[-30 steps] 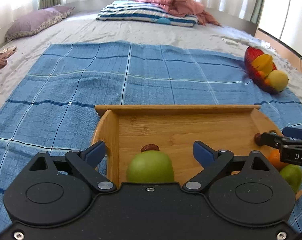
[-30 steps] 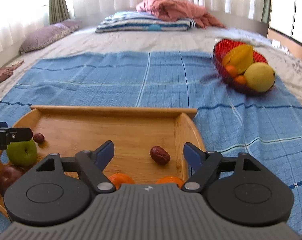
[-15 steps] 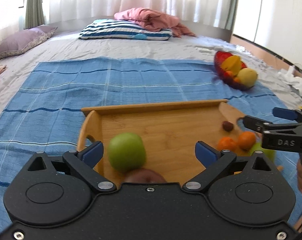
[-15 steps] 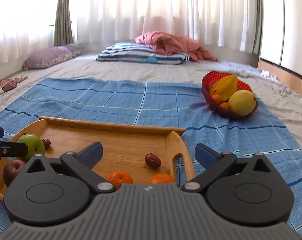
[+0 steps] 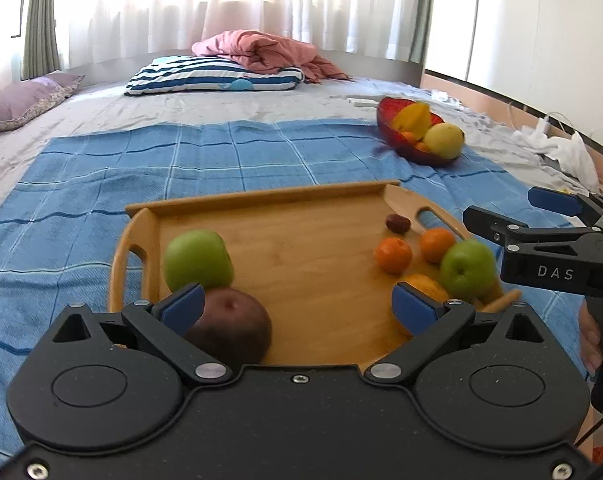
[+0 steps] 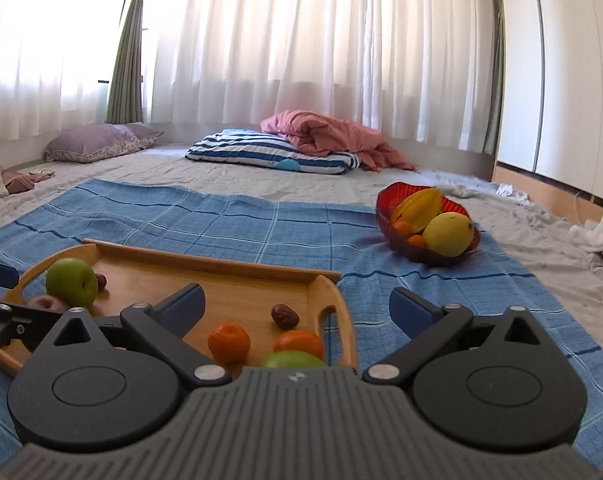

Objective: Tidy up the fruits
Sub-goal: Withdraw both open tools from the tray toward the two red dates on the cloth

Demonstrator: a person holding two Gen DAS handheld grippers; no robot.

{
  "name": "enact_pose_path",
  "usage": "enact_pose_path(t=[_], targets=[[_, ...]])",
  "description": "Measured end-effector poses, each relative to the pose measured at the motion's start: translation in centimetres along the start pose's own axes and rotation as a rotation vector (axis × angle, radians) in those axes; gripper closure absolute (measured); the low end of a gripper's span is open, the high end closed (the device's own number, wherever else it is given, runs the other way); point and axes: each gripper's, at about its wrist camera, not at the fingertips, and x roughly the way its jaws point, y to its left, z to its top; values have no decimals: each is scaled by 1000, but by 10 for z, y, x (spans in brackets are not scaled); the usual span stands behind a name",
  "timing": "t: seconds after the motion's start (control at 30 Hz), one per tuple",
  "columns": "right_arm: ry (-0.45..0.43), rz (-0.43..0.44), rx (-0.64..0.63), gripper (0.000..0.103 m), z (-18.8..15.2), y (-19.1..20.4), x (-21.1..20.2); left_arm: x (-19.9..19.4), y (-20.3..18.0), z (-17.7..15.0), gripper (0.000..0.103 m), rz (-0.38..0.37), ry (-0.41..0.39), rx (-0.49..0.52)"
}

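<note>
Fruits are split between two holders: a bamboo tray [image 5: 301, 240] in the foreground and a red bowl [image 5: 405, 148] well apart on the blue checked cloth [image 5: 101, 184].

Left wrist view. Your left gripper [image 5: 297, 304] stands with its jaws wide and has just been opening a little further; nothing is pressed between the pads. A dark red apple [image 5: 233, 332] lies on the tray just beside the left pad, and a green apple [image 5: 197, 260] sits touching it behind, near the tray's left handle. Toward the right handle you have grouped two tangerines [image 5: 393, 254], a second green apple [image 5: 467, 268], a yellow-orange fruit partly hidden behind the right pad, and a jujube [image 5: 397, 223] farther back. This reads as sorting by kind at either end, though the second green apple breaks that pattern. Your right gripper [image 5: 501, 216] hangs off the tray's right end with nothing in it.

Right wrist view. Your right gripper [image 6: 297, 304] has just been opening and now stands fully wide, empty, and aimed over the tray's right handle. The red bowl [image 6: 397, 240] holds a starfruit [image 6: 417, 204], a large yellow fruit [image 6: 447, 234] and small oranges. The tray's raised rim keeps round fruit from rolling onto the cloth. With both hands empty above the tray, I judge you are between picks.
</note>
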Motion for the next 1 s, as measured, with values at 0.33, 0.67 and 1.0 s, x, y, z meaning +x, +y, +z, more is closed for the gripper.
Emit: enact_pose_path(t=[0.33,0.67,1.0], targets=[[-41,-28,-17,0,-25,-4,-27,-10,-10,-26,2,-18,10,-2],[-60,-68,-63,0,-51,-5,-45,-8,-27,-45,2,-38,48,21],[-34,-71,-15,0,-71,-19,-53,-7,-59,-67,2,-57,49,29]])
